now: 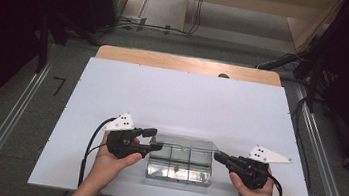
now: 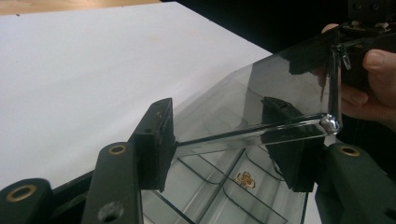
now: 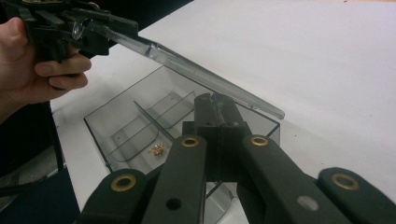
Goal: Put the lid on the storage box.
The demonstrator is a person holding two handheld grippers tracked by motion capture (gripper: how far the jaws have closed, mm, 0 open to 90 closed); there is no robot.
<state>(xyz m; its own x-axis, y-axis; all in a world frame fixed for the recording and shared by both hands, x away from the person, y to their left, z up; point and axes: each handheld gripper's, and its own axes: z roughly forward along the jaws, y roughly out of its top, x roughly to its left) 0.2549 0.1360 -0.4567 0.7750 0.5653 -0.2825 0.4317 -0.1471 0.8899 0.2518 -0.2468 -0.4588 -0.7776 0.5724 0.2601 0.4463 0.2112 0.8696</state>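
A clear plastic compartment box [image 1: 180, 177] sits near the front of the white table [image 1: 178, 93], with a small gold piece [image 1: 174, 168] in a middle compartment. Its lid [image 1: 187, 141] is raised and tilted. My left gripper [image 1: 154, 140] is at the lid's left corner. In the left gripper view the lid's edge [image 2: 252, 133] lies across the gap between the jaws, touches one pad [image 2: 163, 140] and passes over the other; the jaws stand apart. My right gripper [image 1: 216, 156] is shut with nothing between its jaws, its tips [image 3: 215, 105] at the box's right end wall.
A bare wooden strip [image 1: 186, 64] runs along the table's far edge. Metal floor rails [image 1: 2, 132] flank both sides, and dark equipment and cables [image 1: 161, 26] stand beyond. Open white surface lies behind the box.
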